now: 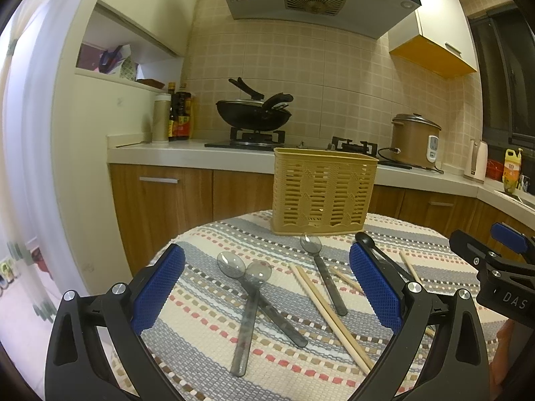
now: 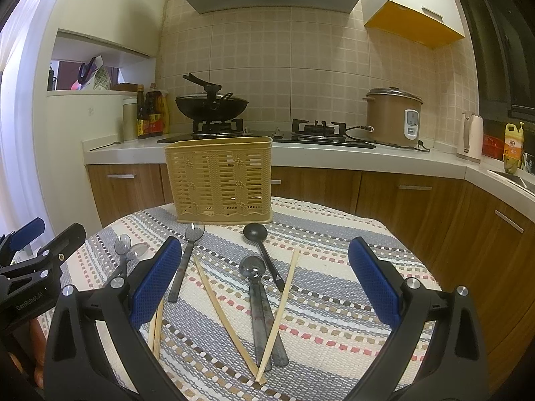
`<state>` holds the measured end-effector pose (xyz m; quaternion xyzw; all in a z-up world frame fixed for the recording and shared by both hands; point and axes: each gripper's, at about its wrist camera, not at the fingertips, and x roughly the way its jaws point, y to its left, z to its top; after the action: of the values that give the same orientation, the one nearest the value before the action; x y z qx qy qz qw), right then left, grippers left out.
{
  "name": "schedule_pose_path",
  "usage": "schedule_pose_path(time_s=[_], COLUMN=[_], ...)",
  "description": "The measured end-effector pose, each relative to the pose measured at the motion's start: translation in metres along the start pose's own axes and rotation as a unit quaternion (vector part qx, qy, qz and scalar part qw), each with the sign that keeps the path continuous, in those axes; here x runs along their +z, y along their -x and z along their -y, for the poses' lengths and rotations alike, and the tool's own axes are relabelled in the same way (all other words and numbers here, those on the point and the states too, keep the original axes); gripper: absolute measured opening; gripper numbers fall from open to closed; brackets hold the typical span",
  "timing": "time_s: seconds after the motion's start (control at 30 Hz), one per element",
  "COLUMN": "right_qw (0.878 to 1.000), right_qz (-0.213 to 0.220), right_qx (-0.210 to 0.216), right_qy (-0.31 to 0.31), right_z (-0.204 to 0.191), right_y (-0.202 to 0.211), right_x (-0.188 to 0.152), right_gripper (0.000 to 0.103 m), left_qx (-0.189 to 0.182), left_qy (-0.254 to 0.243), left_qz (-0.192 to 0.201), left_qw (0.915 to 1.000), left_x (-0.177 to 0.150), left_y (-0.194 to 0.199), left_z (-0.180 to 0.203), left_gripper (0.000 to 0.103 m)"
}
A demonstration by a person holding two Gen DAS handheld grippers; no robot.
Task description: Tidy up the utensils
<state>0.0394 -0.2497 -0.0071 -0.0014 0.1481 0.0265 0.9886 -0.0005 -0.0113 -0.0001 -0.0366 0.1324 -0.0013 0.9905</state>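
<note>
Status: no sorting is done yet, judging by the layout. The basket [image 2: 219,180] stands upright at the far side of the desk [image 2: 334,300], and nothing shows inside it through the slats. All utensils lie loose on the cloth in front of it: clear spoons [image 1: 249,297], a black spoon [image 2: 255,232] and chopsticks [image 2: 227,317]. Your left gripper [image 1: 265,287] and right gripper [image 2: 264,285] both hover with jaws apart, holding nothing. Every piece remains for you to load.

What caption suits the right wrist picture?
Open right gripper above spoons and chopsticks before a basket.
</note>
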Motion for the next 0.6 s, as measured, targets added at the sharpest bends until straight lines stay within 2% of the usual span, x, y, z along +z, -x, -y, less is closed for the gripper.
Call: schedule_pose_path(time_s=[0.6], right_qw=[1.000], right_qz=[0.000], right_qx=[0.000], right_qy=[0.000], right_z=[-0.0007], right_y=[0.0001], right_x=[-0.0004], right_gripper=[0.095], left_qx=[-0.003], left_qy=[-0.001], left_qz=[-0.001], left_qw=[1.0000], left_x=[-0.0006], left_y=[-0.0018], left_z=[0.0006], left_gripper=[0.096])
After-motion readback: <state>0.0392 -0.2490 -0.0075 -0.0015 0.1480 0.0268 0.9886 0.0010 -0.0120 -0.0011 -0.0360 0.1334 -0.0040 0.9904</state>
